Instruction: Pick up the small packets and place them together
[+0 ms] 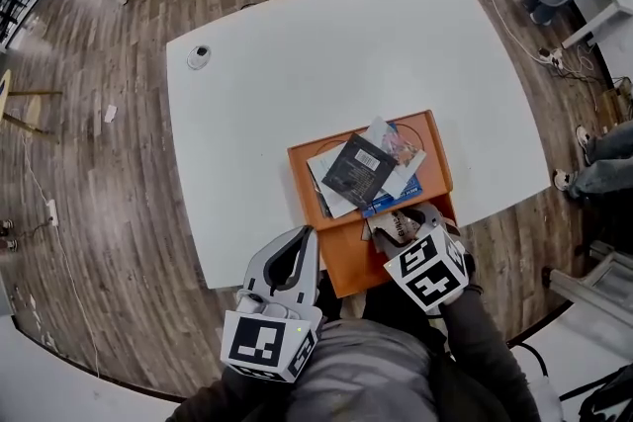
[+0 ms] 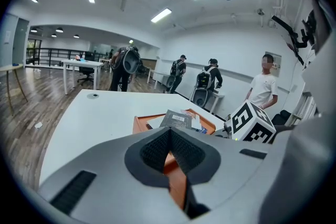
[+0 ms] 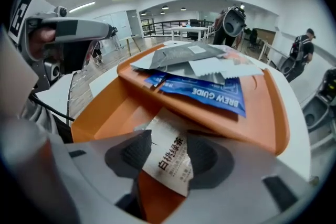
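Left gripper (image 1: pixel 308 233): held shut and empty, kept clear beside the tray (image 1: pixel 341 257).
Right gripper (image 3: pixel 167 145): jaws spread wide around the white packet (image 3: pixel 169 161), judged unpinched.
Tray: near compartment used for that packet.
Pile (image 1: pixel 364 169): other packets gathered in far compartment.

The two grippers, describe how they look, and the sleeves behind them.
Left gripper and right gripper alike: pale grey moulded bodies, dark textured pads, a white cube with black square markers at the rear. Dark sleeves behind both.
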`<state>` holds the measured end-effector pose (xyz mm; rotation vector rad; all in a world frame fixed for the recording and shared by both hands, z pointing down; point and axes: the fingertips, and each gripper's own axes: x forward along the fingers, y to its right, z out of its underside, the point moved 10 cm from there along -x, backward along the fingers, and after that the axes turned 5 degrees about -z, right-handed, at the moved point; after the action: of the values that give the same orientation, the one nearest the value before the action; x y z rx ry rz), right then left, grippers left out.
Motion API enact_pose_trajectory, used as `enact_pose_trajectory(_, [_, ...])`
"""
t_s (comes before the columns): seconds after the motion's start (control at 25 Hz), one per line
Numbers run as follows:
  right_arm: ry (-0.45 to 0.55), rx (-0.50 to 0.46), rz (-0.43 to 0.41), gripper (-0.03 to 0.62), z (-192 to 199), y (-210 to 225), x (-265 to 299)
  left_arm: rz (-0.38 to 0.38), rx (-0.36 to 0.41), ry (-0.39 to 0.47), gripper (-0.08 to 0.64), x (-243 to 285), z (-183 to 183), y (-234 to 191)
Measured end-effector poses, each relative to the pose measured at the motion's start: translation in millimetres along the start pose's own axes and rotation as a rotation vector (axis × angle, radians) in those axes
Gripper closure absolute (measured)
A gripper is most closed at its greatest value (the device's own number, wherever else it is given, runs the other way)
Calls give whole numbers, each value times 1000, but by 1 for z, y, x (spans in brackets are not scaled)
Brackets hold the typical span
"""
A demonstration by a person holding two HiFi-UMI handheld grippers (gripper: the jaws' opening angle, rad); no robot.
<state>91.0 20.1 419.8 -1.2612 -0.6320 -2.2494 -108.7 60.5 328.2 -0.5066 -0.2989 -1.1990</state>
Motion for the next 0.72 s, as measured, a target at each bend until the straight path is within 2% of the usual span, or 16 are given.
enact_pose_trajectory(0.24, [22, 17, -2, 405, 2, 9, 0, 3, -10, -18, 563, 9, 1, -4])
enact_pose_trajectory(0.32, [31, 19, 4, 451, 2, 10, -1, 5, -10, -19, 563, 9, 1, -4])
enact_pose_trajectory(0.4, [36, 10, 9, 541, 3, 10, 0, 7, -9, -18, 563, 8, 1, -4])
enact_pose_trajectory(0.44, [37, 2, 13, 563, 2, 8, 0, 7, -8, -16, 563, 8, 1, -4])
enact_pose_trajectory(0.72, [64, -30, 54, 583, 1, -9, -12, 14, 0, -2, 563, -4, 3, -5])
